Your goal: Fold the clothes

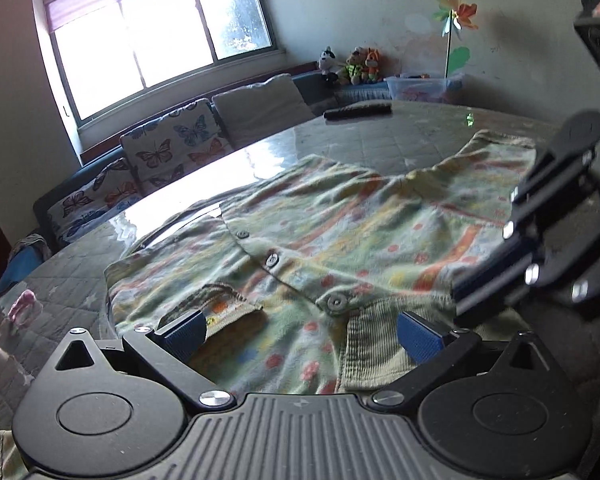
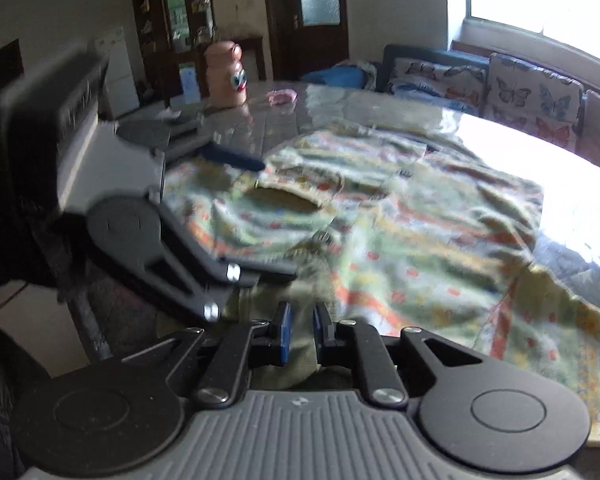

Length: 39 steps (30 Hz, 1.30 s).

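Observation:
A pale green child's top (image 1: 340, 232) with orange and yellow print and a row of buttons lies spread on the table (image 1: 380, 136). It also shows in the right wrist view (image 2: 400, 220). My left gripper (image 1: 300, 330) is open, its blue pads either side of the garment's near hem. My right gripper (image 2: 302, 330) is shut on the garment's ribbed edge, with cloth between the blue pads. The right gripper also shows at the right of the left wrist view (image 1: 540, 248). The left gripper also shows at the left of the right wrist view (image 2: 236, 208).
A dark remote (image 1: 358, 112) lies at the table's far side. A pink bottle with cartoon eyes (image 2: 226, 74) and a pink item (image 2: 282, 97) stand on the far table end. A sofa with butterfly cushions (image 1: 172, 148) runs under the window.

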Tool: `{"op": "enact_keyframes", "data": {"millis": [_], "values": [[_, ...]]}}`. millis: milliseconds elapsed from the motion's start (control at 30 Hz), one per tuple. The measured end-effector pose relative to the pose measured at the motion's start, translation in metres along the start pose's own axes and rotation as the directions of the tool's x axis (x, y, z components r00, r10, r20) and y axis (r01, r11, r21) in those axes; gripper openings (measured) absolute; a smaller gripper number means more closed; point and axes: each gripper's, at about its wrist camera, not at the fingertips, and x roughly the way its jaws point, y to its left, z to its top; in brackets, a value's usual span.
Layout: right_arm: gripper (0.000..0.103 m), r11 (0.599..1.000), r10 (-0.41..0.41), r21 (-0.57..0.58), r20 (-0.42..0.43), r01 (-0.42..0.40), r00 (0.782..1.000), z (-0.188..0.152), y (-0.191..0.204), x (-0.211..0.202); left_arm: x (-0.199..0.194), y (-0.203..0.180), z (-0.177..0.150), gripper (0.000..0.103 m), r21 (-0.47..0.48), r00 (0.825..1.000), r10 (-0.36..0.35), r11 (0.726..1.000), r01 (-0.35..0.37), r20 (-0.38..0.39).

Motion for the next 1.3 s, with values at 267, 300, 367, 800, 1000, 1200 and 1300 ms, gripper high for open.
{"op": "enact_keyframes", "data": {"millis": [267, 300, 367, 800, 1000, 1200, 1300], "values": [[0.013, 0.999, -0.03, -0.021, -0.015, 0.03, 0.999, -0.002, 0.001, 0.023, 0.0, 0.006, -0.008, 0.103, -0.012, 0.999, 0.021, 1.0, -0.021, -0.033], [0.013, 0.999, -0.033, -0.026, -0.014, 0.032, 0.999, -0.002, 0.002, 0.021, 0.0, 0.007, -0.007, 0.103, -0.016, 0.999, 0.021, 1.0, -0.021, -0.032], [0.013, 0.999, -0.039, -0.023, -0.006, 0.039, 0.999, -0.002, 0.002, 0.016, -0.003, 0.009, -0.003, 0.103, -0.026, 1.0, 0.021, 0.999, -0.022, -0.024], [0.029, 0.964, -0.211, 0.178, 0.072, 0.196, 0.975, 0.001, -0.052, -0.011, 0.007, -0.007, 0.014, 0.103, -0.013, 1.0, 0.016, 1.0, -0.016, -0.009], [0.033, 0.934, -0.31, 0.202, 0.047, 0.295, 0.95, 0.002, -0.089, 0.004, 0.013, -0.012, 0.014, 0.103, 0.004, 1.0, 0.015, 1.0, -0.015, -0.026], [0.033, 0.906, -0.355, 0.253, 0.024, 0.338, 0.934, -0.002, -0.117, 0.012, 0.014, -0.012, 0.012, 0.103, 0.008, 0.999, 0.016, 1.0, -0.016, -0.039], [0.035, 0.888, -0.383, 0.282, 0.015, 0.364, 0.924, -0.006, -0.131, 0.012, 0.014, -0.012, 0.011, 0.103, 0.006, 0.999, 0.015, 1.0, -0.015, -0.046]]}}
